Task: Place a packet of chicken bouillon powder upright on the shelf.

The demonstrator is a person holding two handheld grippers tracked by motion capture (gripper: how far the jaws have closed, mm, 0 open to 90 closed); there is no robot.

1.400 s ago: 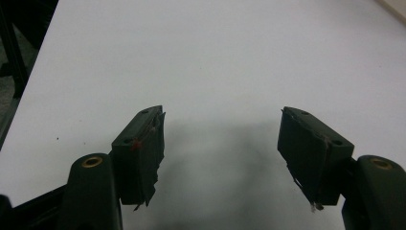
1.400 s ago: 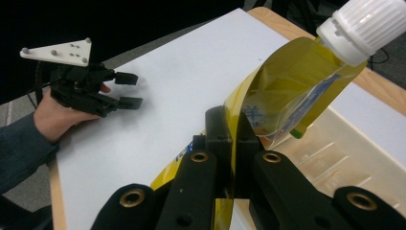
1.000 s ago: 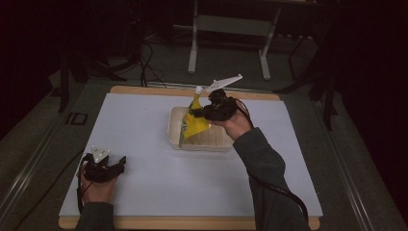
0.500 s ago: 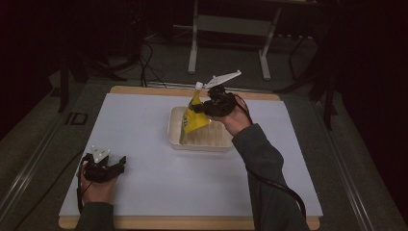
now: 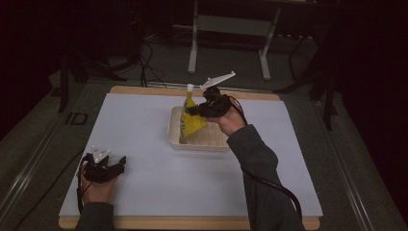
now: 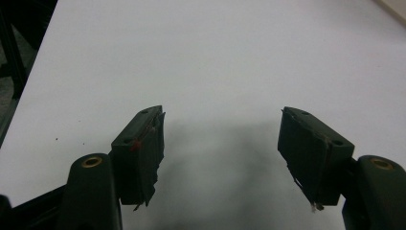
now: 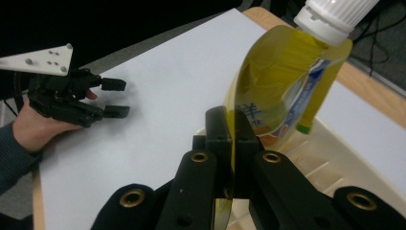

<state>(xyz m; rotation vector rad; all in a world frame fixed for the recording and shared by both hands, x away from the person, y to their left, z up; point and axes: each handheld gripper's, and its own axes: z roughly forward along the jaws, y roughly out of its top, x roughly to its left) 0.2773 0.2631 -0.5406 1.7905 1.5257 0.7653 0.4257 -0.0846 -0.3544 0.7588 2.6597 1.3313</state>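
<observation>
Your right gripper [image 5: 192, 111] pinches the yellow pouch [image 5: 190, 120] at frame centre, cap up, long axis tilted, bottom inside the tray [image 5: 202, 144]. Left gripper [image 6: 220, 143] sits released, lower left on the counter [image 5: 144, 125], well apart.

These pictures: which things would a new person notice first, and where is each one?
First, the yellow pouch with its white cap, pinched by the right claw above the cream tray at the far middle of the white table. Next, the left claw, open, rests near the table's front left corner.
</observation>
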